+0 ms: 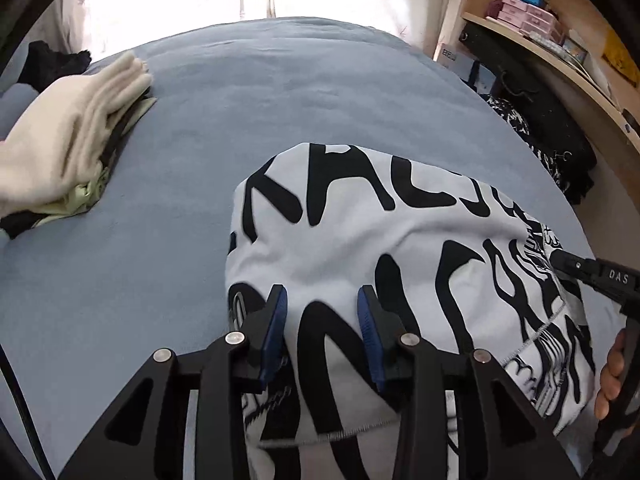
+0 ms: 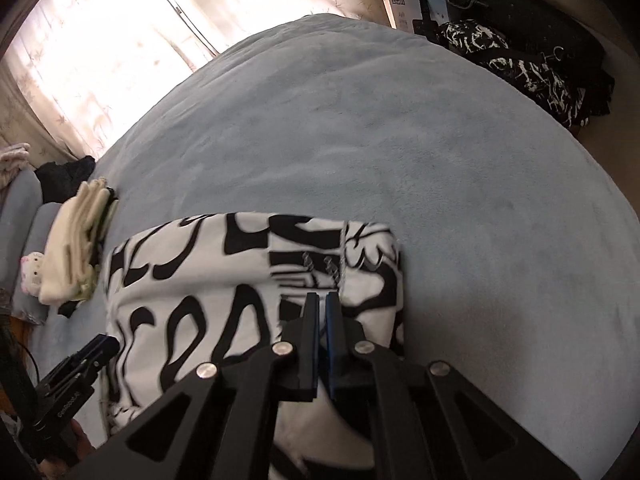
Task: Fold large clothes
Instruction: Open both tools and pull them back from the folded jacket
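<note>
I work two tools over a bed (image 1: 224, 128) covered in a grey-blue blanket. The garment (image 1: 360, 232), a pale top printed with big black wavy lettering, lies partly folded on the near half of the bed, directly under and ahead of both tools, its long axis running side to side between them. My left hand-held gripper (image 1: 323, 300) sits at the garment's left part, jaws partly apart with a hump of the fabric bulging up between the blue pads; whether the pads truly press it I cannot tell. My right hand-held gripper (image 2: 322, 304) is at the garment's right part, near a stitched seam, jaws closed almost together, and a thin layer of cloth seems pinched there, though blur keeps me from being sure. Both tools are about equally near, one at each end. The near edge drapes toward me, the far edge lies flat. I judge the next move turns on carrying both ends together. A stack of folded clothes (image 1: 68, 140) rests well apart at the left
</note>
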The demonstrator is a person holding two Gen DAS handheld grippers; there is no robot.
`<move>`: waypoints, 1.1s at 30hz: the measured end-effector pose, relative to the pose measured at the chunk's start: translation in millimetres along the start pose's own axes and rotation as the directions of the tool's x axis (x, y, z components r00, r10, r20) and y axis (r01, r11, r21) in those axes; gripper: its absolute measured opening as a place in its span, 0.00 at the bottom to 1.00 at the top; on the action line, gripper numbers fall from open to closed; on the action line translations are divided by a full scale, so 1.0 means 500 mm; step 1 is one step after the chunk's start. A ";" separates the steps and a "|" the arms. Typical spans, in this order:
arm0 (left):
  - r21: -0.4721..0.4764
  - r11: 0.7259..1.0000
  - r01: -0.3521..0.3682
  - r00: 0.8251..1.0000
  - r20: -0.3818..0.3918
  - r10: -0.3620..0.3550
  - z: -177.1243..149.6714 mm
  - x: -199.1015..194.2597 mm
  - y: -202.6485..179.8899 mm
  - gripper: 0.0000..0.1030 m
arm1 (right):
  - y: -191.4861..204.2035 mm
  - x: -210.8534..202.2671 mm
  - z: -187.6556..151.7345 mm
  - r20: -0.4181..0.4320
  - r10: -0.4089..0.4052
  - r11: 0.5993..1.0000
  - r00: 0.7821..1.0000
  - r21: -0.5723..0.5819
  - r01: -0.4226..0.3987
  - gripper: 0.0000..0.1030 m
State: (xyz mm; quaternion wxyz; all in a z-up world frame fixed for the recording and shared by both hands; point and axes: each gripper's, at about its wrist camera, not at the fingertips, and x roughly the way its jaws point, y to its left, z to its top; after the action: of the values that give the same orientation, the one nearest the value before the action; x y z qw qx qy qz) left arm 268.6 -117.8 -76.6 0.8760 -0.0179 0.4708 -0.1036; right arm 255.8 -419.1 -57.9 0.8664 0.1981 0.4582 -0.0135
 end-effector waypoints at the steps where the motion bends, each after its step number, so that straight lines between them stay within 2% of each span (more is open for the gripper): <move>1: 0.001 1.000 -0.003 1.000 -0.005 0.003 -0.002 -0.006 0.000 0.39 | 0.003 -0.007 -0.005 0.000 0.005 1.000 1.000 0.006 -0.005 0.03; 6: 0.001 1.000 -0.013 1.000 -0.005 0.013 -0.025 -0.061 0.005 0.41 | 0.009 -0.045 -0.033 -0.006 0.029 1.000 1.000 0.005 -0.029 0.03; 12: -0.009 1.000 -0.023 1.000 -0.007 0.023 -0.058 -0.121 0.016 0.49 | 0.017 -0.099 -0.078 -0.006 0.037 0.999 0.999 -0.030 -0.037 0.03; 15: -0.011 1.000 -0.029 1.000 -0.006 0.029 -0.078 -0.154 0.019 0.54 | 0.018 -0.122 -0.096 -0.015 0.059 0.998 0.998 -0.035 -0.060 0.03; 17: -0.011 0.999 -0.040 0.999 0.001 0.040 -0.089 -0.175 0.021 0.63 | 0.020 -0.141 -0.108 -0.017 0.067 0.997 0.998 -0.044 -0.068 0.03; 21: 0.001 0.999 -0.051 0.999 0.014 0.051 -0.102 -0.212 0.022 0.66 | 0.026 -0.174 -0.130 -0.035 0.093 0.993 0.995 -0.067 -0.095 0.05; 23: 0.003 0.999 -0.044 0.999 0.011 0.044 -0.110 -0.228 0.021 0.67 | 0.028 -0.186 -0.141 -0.049 0.113 0.991 0.992 -0.066 -0.116 0.14; 25: 0.006 0.999 -0.036 0.999 0.009 0.036 -0.120 -0.244 0.021 0.71 | 0.027 -0.199 -0.151 -0.055 0.132 0.989 0.990 -0.061 -0.135 0.30; 28: 0.019 0.999 -0.036 0.999 0.004 0.036 -0.131 -0.261 0.023 0.72 | 0.020 -0.214 -0.162 -0.078 0.162 0.986 0.984 -0.035 -0.165 0.47; 30: 0.031 0.999 -0.037 0.999 -0.002 0.037 -0.136 -0.268 0.023 0.72 | 0.011 -0.219 -0.166 -0.090 0.174 0.984 0.981 -0.012 -0.175 0.54; 33: 0.040 0.999 -0.026 1.000 -0.014 0.026 -0.138 -0.272 0.020 0.73 | -0.004 -0.220 -0.167 -0.106 0.166 0.986 0.980 0.002 -0.167 0.56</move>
State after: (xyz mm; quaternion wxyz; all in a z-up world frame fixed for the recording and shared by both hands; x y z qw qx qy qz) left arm 140.2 -76.3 -4.3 0.8740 0.0064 0.4751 -0.1017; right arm 125.6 -408.5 -12.3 0.8397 0.2331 0.4853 0.0711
